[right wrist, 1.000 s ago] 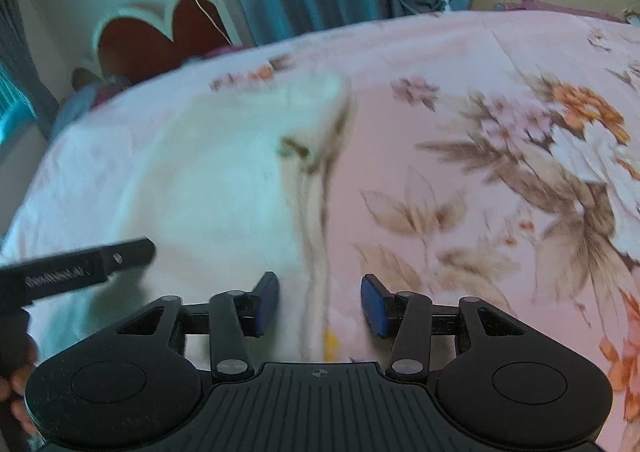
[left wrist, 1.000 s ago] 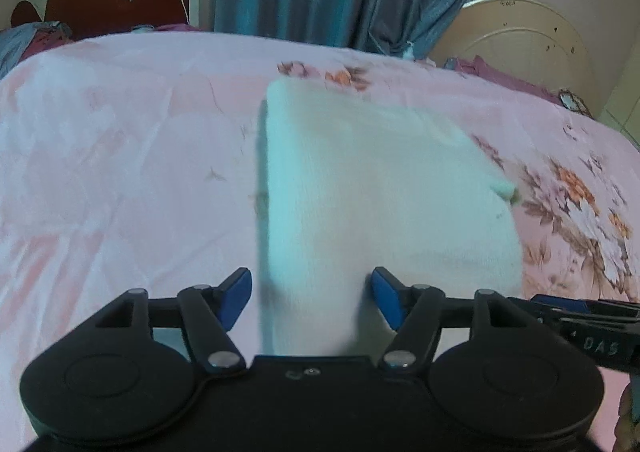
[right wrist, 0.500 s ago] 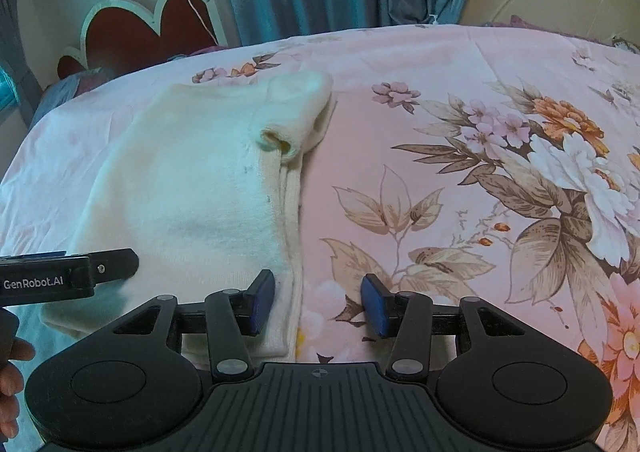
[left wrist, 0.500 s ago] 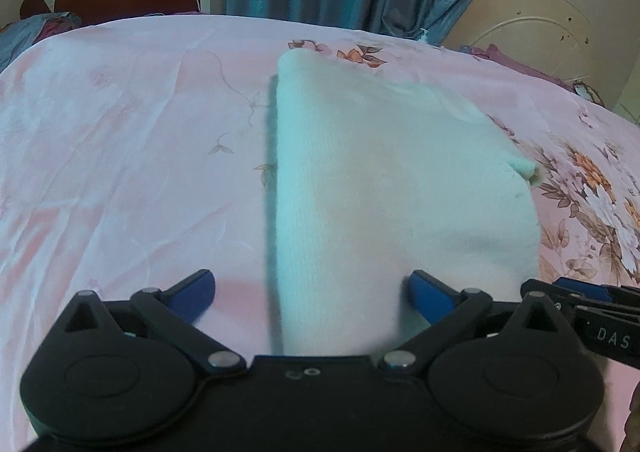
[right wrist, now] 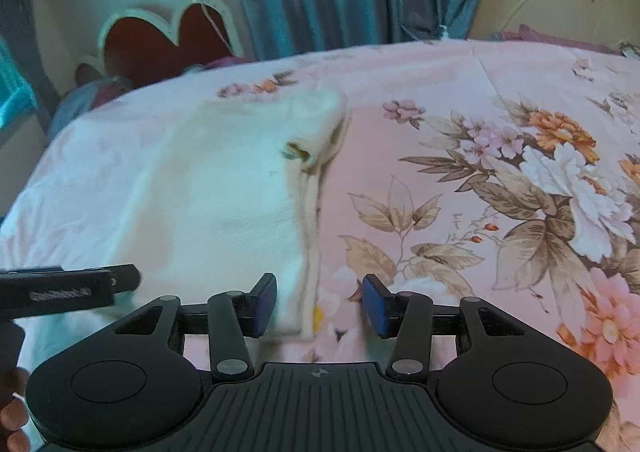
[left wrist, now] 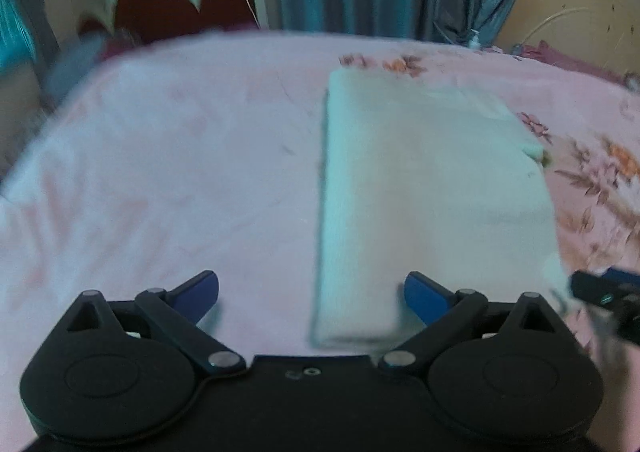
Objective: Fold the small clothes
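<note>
Right now the soft, floppy white top (left wrist: 432,188) lies folded flat on the pink bed (left wrist: 160,172), and both the left gripper (left wrist: 312,292) and right gripper (right wrist: 319,304) hang open with its near corners between their blue pads, best pinched there.

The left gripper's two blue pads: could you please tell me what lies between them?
In the left wrist view, the near end of the folded white garment and bare pink bedsheet lie between the open left gripper pads, untouched.

Dim soft light, motion blur, fisheye bending
</note>
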Tool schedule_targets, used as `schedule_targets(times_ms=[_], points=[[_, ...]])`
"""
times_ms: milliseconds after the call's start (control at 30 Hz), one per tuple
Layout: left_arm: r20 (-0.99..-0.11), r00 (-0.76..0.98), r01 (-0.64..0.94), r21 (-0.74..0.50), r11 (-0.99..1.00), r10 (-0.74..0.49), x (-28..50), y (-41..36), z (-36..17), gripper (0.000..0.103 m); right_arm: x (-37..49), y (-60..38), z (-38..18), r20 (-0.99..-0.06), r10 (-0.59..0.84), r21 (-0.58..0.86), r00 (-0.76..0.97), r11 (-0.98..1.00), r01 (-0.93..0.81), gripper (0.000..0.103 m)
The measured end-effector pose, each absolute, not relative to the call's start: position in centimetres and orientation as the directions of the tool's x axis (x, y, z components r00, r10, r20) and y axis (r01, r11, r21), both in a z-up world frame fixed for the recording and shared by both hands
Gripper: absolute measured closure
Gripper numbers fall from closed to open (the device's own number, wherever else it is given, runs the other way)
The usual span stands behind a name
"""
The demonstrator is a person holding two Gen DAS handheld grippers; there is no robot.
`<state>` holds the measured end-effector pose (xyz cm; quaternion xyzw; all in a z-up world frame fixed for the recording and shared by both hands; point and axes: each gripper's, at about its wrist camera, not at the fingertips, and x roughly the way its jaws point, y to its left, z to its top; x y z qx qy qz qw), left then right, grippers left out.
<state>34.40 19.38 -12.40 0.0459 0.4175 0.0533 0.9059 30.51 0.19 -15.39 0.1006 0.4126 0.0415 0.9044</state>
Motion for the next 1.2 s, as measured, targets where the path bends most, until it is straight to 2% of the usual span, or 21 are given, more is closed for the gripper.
schedule_targets(times_ms=[67,233,267,300,333,467,633,733,800,1200], points=[[-0.723,0.671,-0.059,0.168,0.984,0.164,32.5,18.7,-11.1,0.004,28.9,0.1,-14.2,-0.725,0.18,0.226,0.664,0.974,-0.017,0.056],[-0.734,0.673,-0.034,0.099,0.995,0.096,27.8,18.1,-7.8,0.003,24.4,-0.8,-11.1,-0.697,0.232,0.268,0.679,0.962,-0.053,0.054],[-0.726,0.68,-0.035,0.106,0.994,0.101,26.6,17.8,-7.2,0.003,23.5,-1.0,-10.5,-0.691,0.232,0.275,0.685,0.96,-0.048,0.035],[-0.719,0.686,-0.034,0.115,0.993,0.107,25.7,17.4,-6.6,0.003,22.4,-1.3,-9.9,-0.681,0.229,0.278,0.696,0.959,-0.043,0.011],[-0.717,0.688,-0.029,0.121,0.992,0.108,24.8,17.1,-6.1,0.003,21.0,-1.7,-9.2,-0.661,0.223,0.277,0.716,0.96,-0.044,0.008],[-0.731,0.679,-0.019,0.078,0.997,0.07,20.7,16.2,-4.0,0.002,16.5,-2.5,-6.3,-0.613,0.204,0.261,0.764,0.964,-0.048,0.008],[-0.703,0.706,-0.043,0.068,0.997,0.078,16.4,15.4,-1.4,0.001,11.7,-3.4,-3.2,-0.566,0.168,0.233,0.807,0.972,-0.039,0.007],[-0.687,0.722,-0.057,0.069,0.996,0.089,13.9,14.9,0.0,0.001,9.4,-3.4,-1.8,-0.539,0.159,0.209,0.827,0.977,-0.051,0.001],[-0.682,0.727,-0.061,0.053,0.997,0.08,12.7,14.8,0.6,0.001,8.0,-3.3,-1.0,-0.52,0.156,0.193,0.84,0.979,-0.063,0.0],[-0.649,0.756,-0.103,0.012,0.995,0.086,8.6,15.2,2.7,0.001,4.4,-3.0,1.0,-0.466,0.17,0.179,0.868,0.979,-0.096,0.0]])
